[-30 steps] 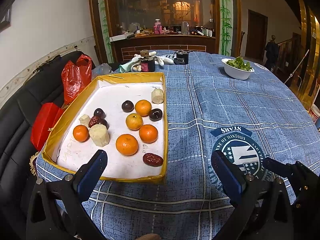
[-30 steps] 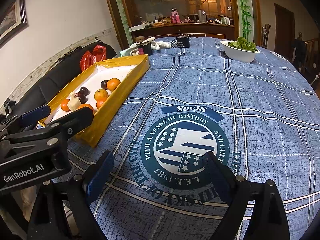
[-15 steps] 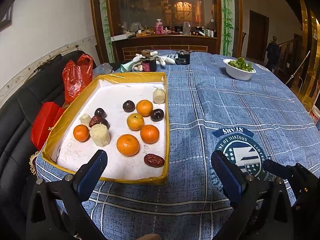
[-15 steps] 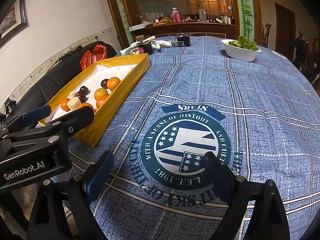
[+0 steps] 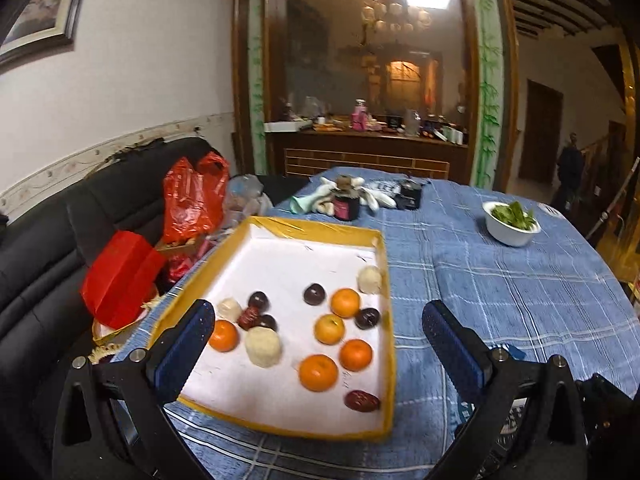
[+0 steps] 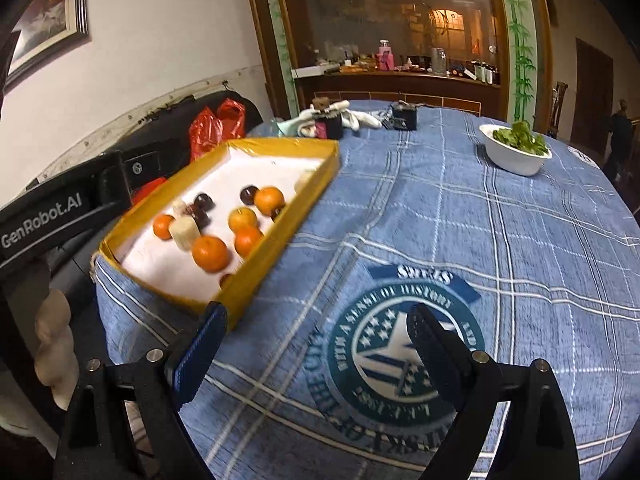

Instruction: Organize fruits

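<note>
Yellow-walled and white inside, a shallow tray [image 5: 385,264] is set at the left edge of a table covered by a blue plaid cloth [image 5: 520,296]. Loose fruit is scattered across its floor: several oranges, the largest orange [image 5: 318,372] lying toward the near end, dark round plums [image 5: 314,294] farther back, a red date [image 5: 362,401] close to the near right corner, and pale cream-coloured pieces [image 5: 263,346] among them. The left gripper [image 5: 316,350] is held above the near end of the tray with its blue-padded jaws spread wide and nothing between them. The right gripper [image 6: 314,350] is likewise spread wide and empty, poised over the cloth just beside the tray's near corner, above a round printed emblem [image 6: 404,354]. A white bowl of greens [image 5: 512,222] is seen well apart on the far side of the table, and red plastic bags [image 5: 192,196] rest on a black sofa beyond the tray.
</note>
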